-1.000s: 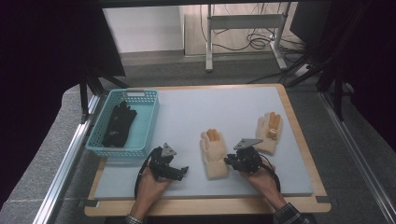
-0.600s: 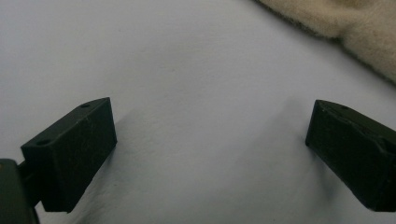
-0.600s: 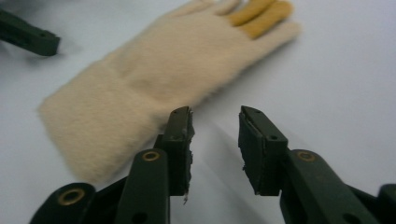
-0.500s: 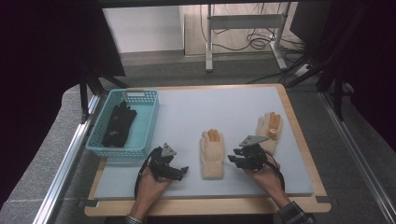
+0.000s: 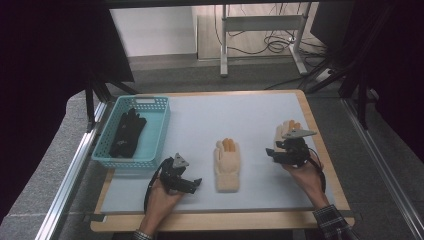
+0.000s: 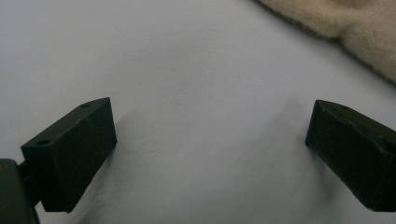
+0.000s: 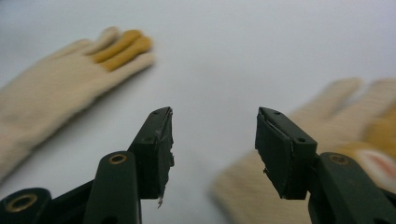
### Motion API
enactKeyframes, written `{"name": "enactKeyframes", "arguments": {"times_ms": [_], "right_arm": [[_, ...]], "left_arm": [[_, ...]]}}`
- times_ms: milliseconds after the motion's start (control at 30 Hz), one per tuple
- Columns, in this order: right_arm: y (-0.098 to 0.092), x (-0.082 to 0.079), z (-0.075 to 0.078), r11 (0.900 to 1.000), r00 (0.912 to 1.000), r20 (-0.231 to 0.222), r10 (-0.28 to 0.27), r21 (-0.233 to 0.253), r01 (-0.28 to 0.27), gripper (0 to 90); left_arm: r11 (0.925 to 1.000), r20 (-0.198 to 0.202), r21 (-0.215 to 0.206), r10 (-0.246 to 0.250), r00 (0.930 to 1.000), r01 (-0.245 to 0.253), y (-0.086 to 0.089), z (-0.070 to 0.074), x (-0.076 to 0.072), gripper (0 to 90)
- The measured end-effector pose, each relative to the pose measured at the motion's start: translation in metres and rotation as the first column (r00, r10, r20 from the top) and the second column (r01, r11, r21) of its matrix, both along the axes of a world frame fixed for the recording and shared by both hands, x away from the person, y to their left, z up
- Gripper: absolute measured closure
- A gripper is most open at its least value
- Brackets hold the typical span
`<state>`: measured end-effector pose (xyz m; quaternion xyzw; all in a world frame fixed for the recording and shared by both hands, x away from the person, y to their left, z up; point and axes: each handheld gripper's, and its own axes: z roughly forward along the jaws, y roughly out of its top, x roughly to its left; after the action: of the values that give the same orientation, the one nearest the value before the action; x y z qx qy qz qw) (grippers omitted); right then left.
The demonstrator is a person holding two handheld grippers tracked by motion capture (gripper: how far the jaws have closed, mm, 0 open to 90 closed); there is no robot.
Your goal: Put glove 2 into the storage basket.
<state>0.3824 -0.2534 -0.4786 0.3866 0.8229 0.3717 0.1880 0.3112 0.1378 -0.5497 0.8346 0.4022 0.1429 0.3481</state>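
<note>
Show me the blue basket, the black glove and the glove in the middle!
blue basket [image 5: 131,158], high view, near rim.
black glove [image 5: 127,133], high view, its palm.
middle glove [image 5: 227,161], high view, its palm.

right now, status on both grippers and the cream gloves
Left gripper open, empty, beside centre glove. Right gripper open, empty, over right glove. Black gloves in teal basket. Nothing blocking.

The left gripper [image 6: 210,158] holds its two black jaws wide apart, low over the pale table surface [image 6: 187,70]; nothing lies between them; the fuzzy cream glove [image 6: 355,28] lies beyond the right-hand jaw, apart from it.
</note>
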Motion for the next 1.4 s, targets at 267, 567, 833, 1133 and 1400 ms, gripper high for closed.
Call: {"name": "enactKeyframes", "arguments": {"times_ms": [267, 567, 833, 1133, 1400], "right_arm": [[-0.046, 0.022, 0.013, 0.99, 0.9904, 0.024, -0.136, -0.02, 0.136, 46.1], [-0.062, 0.035, -0.003, 0.981, 0.9816, -0.004, -0.191, -0.023, 0.191, 38.7], [-0.056, 0.051, -0.034, 0.97, 0.9719, -0.034, -0.233, -0.084, 0.23, 34.3], [-0.058, 0.048, -0.034, 0.97, 0.9686, -0.06, -0.241, -0.029, 0.24, 56.3], [-0.059, 0.038, -0.021, 0.975, 0.9743, -0.033, -0.223, -0.006, 0.223, 57.2]], "left_arm": [[1.0, 0.0, 0.001, -0.001, 1.0, 0.001, 0.0, 0.0, 0.0, 2.2], [1.0, 0.0, 0.001, 0.0, 1.0, 0.0, 0.0, 0.0, 0.0, 2.2], [1.0, -0.001, 0.005, -0.004, 1.0, 0.004, 0.0, 0.0, 0.0, 2.2], [1.0, -0.001, 0.005, -0.004, 1.0, 0.004, 0.0, 0.0, 0.0, 2.2], [1.0, -0.001, 0.004, -0.003, 1.0, 0.003, 0.0, 0.0, 0.0, 2.2]]}}
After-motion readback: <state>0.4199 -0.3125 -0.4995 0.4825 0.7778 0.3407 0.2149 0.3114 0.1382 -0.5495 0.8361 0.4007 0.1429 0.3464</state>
